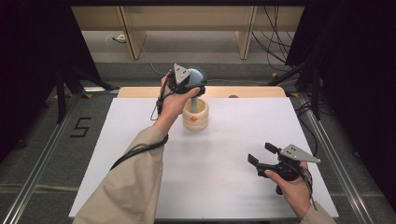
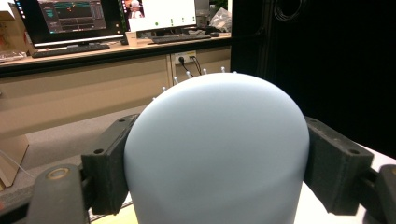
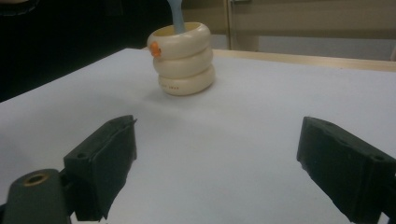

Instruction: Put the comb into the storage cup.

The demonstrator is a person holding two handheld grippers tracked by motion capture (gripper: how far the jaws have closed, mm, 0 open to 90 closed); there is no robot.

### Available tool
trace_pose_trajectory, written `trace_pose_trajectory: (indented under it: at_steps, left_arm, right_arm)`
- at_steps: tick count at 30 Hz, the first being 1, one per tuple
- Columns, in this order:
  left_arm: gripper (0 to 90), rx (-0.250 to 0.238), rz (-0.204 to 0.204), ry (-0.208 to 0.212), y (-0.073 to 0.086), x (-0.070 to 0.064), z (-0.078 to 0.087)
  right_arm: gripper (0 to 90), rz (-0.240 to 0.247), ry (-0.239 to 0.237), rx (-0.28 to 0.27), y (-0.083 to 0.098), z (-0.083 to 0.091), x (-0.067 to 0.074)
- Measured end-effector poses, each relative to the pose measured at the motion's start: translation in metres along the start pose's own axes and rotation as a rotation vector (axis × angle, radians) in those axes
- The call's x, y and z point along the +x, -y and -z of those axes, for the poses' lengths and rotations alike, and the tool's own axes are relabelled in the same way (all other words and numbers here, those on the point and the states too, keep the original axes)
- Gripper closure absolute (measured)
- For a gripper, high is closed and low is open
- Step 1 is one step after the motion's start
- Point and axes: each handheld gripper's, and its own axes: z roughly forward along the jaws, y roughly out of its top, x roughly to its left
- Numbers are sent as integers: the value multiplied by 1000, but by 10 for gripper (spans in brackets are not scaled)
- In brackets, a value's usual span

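Cream ringed cup (image 1: 195, 115) at the table's (image 1: 140, 140) twelve o'clock holds the blue brush's (image 1: 194, 77) handle while your left gripper (image 1: 187, 83) clamps its head, your right gripper (image 1: 261, 156) gaping empty at four o'clock.

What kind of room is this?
Probably a lab or workshop for recording hand tasks. A white table stands between dark curtains, with cables on the floor behind it and a desk with monitors nearby.

Pale blue brush (image 1: 195, 77); cream ribbed holder (image 1: 195, 115), orange spot on its side; white table (image 1: 233, 140) under holder; black gripper pads (image 3: 100, 158).
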Motion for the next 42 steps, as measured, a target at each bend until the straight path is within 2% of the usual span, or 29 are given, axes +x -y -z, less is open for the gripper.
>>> trace_pose_trajectory:
  at_steps: [42]
  left_arm:
    - [197, 11, 2, -7, 5, 1, -8]
  right_arm:
    - [127, 7, -3, -3, 0, -1, 0]
